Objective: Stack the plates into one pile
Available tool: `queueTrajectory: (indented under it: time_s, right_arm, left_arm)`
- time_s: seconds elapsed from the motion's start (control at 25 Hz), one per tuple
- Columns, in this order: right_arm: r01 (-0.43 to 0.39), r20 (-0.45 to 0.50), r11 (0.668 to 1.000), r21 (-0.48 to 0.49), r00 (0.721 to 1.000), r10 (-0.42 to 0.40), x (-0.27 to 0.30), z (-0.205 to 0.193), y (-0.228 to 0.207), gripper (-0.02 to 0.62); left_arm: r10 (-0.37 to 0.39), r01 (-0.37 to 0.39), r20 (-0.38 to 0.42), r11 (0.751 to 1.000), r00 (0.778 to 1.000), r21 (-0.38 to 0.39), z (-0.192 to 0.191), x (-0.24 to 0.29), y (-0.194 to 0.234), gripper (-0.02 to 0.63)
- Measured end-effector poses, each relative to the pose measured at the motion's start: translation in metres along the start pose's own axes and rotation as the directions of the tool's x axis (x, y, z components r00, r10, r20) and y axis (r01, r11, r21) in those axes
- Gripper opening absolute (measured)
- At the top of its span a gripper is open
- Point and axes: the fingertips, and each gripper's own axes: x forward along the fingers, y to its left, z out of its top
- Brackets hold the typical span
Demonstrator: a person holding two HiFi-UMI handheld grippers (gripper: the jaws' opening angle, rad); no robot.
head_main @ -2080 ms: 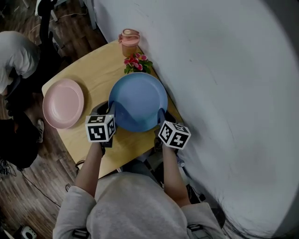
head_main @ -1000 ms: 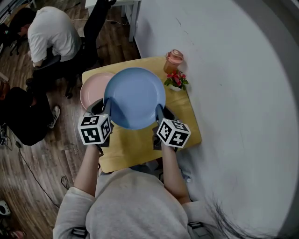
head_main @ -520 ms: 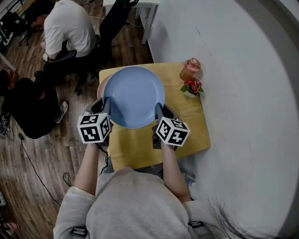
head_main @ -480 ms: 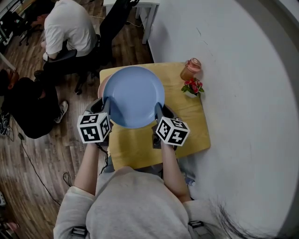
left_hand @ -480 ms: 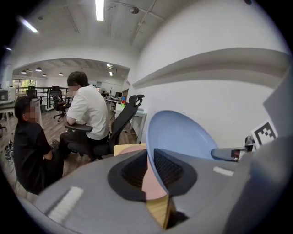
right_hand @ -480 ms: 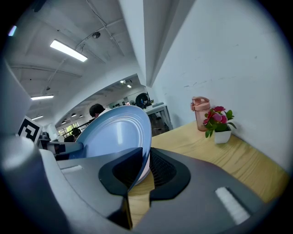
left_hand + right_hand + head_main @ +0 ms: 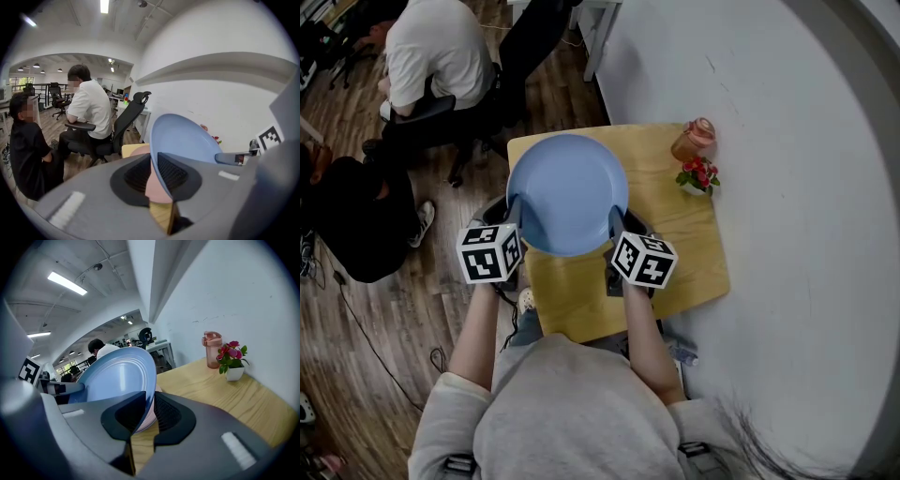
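Both grippers hold a large blue plate above the wooden table. My left gripper is shut on its left rim and my right gripper is shut on its right rim. The rim runs between the left jaws in the left gripper view, and the right jaws clamp the rim in the right gripper view. A pink plate lies on the table under the blue one. A sliver of this pink plate shows below the blue rim, but the head view hides it.
A pink lidded cup and a small pot of red flowers stand at the table's far right, by the white wall. Two seated people and an office chair are beyond the table's left side.
The blue plate and both grippers have moved left across the table, over the pink plate. The pink plate showed at the blue plate's left edge before and is now covered in the head view.
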Motion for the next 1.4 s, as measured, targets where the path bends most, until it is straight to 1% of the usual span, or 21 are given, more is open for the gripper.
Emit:
queueTrajectory:
  time_s: [0.4, 0.64, 0.84, 1.04, 1.24, 1.4]
  right_arm:
    - [0.078, -0.071, 0.995, 0.055, 0.995, -0.074, 0.033, -0.031, 0.001, 0.052]
    - [0.119, -0.11, 0.989, 0.092, 0.988, -0.109, 0.062, -0.042, -0.003, 0.054]
    - [0.159, -0.125, 0.981, 0.113, 0.982, -0.145, 0.081, -0.047, -0.009, 0.054]
    - [0.2, -0.143, 0.974, 0.105, 0.972, -0.184, 0.093, -0.05, -0.015, 0.054]
    - [0.226, -0.161, 0.972, 0.071, 0.964, -0.212, 0.099, -0.055, -0.016, 0.054]
    - [0.246, -0.179, 0.968, 0.043, 0.955, -0.235, 0.101, -0.061, -0.015, 0.054]
  left_arm:
    - [-0.055, 0.055, -0.101, 0.998, 0.993, -0.006, -0.022, 0.037, 0.03, 0.106]
    - [-0.088, 0.091, -0.158, 0.996, 0.983, 0.012, -0.025, 0.071, 0.046, 0.107]
    - [-0.115, 0.125, -0.201, 0.991, 0.973, 0.038, -0.027, 0.098, 0.054, 0.11]
    - [-0.132, 0.149, -0.237, 0.987, 0.963, 0.056, -0.032, 0.118, 0.057, 0.114]
    - [-0.135, 0.157, -0.269, 0.985, 0.954, 0.065, -0.043, 0.127, 0.061, 0.12]
    - [-0.145, 0.169, -0.276, 0.983, 0.95, 0.068, -0.047, 0.129, 0.063, 0.123]
